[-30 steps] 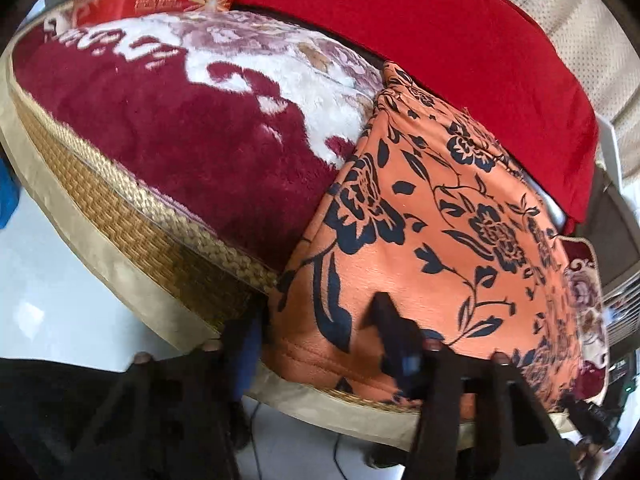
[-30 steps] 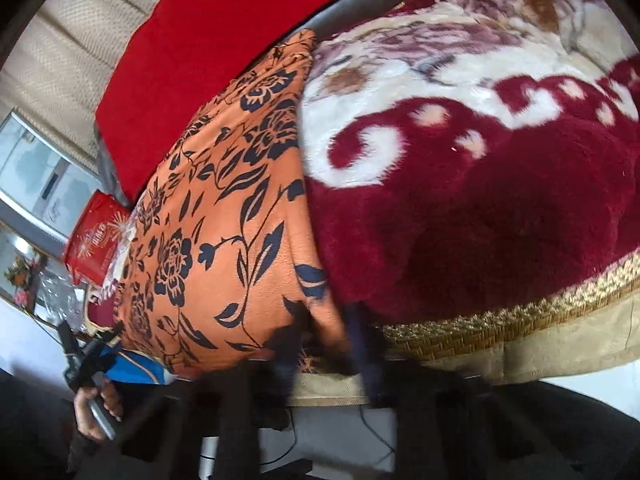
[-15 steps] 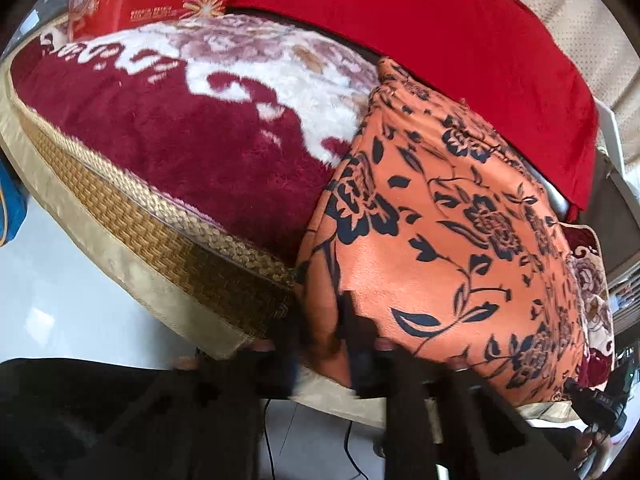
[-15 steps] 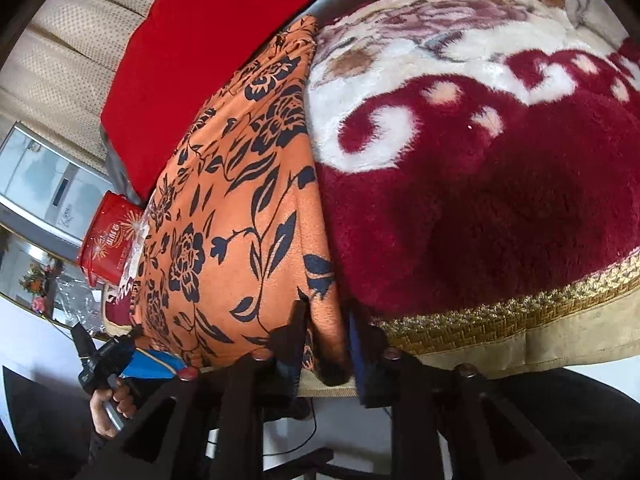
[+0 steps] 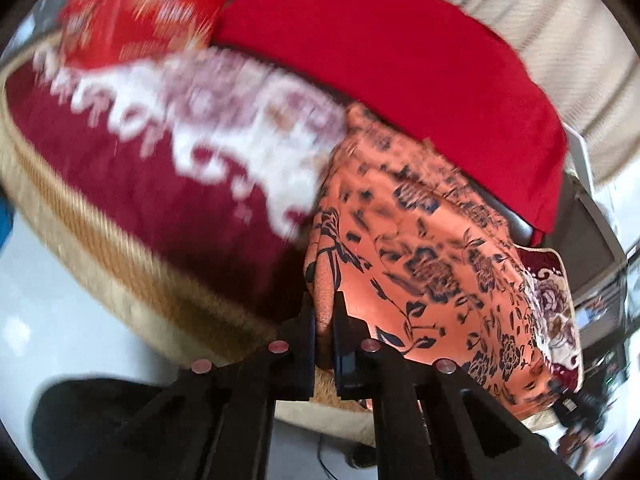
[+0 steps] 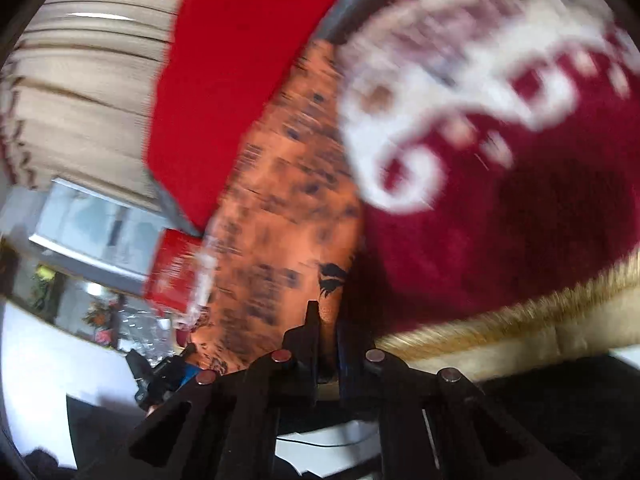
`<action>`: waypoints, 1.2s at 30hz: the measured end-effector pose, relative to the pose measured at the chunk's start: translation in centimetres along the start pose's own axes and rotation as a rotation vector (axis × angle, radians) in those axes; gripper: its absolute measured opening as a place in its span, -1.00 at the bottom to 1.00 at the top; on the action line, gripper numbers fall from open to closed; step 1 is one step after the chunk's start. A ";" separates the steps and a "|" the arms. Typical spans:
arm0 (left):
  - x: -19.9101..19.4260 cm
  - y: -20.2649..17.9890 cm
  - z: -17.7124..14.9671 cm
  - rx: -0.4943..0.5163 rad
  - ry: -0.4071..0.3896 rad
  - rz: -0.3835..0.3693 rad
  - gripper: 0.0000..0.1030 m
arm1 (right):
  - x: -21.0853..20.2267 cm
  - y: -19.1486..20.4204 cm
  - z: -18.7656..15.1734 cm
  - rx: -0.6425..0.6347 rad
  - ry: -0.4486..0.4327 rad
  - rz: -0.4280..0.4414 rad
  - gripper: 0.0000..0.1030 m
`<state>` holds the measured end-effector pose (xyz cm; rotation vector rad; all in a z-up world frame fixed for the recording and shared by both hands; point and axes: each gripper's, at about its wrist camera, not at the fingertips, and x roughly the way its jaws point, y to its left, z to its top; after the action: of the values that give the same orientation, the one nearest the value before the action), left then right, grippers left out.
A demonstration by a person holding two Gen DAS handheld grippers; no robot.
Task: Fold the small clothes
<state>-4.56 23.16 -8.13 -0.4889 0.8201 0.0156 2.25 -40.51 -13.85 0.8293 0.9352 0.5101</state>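
The orange garment (image 5: pixel 432 264), printed with dark blue flowers, lies spread over the right part of a plush dark red blanket (image 5: pixel 132 184) with a white pattern, which covers a surface edged with a woven gold border (image 5: pixel 120 272). The left gripper (image 5: pixel 325 312) is clamped on the near left corner of the garment; a fold of orange cloth stands between its two black fingers (image 5: pixel 306 332), pinched tight. The right gripper (image 6: pixel 326 328) is likewise closed on the garment's near edge, with orange cloth showing between its fingers (image 6: pixel 312 332). In the right wrist view the garment (image 6: pixel 280 200) runs away from the gripper toward the far side, with the blanket (image 6: pixel 500 220) to its right. A bright red cloth (image 5: pixel 400 60) lies along the far edge beyond the garment. A red printed package (image 5: pixel 136 12) sits at the far left. Both views are motion-blurred, so fine detail on the far objects cannot be read.
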 end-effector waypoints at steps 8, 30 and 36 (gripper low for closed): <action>3.0 -0.2 2.0 0.003 0.123 0.009 -0.87 | 3.1 -1.9 1.6 0.068 0.068 -0.017 -0.86; 21.9 -6.2 23.9 0.128 0.001 0.026 -0.71 | 11.4 4.7 22.6 -0.176 -0.076 -0.065 0.78; 17.9 -5.7 23.0 0.176 -0.028 -0.009 0.55 | 14.2 6.5 19.7 -0.272 0.130 -0.043 0.73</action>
<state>24.97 24.78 -5.10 -0.3251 0.7837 -0.0574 26.23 -34.49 -9.11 0.5344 0.9753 0.6434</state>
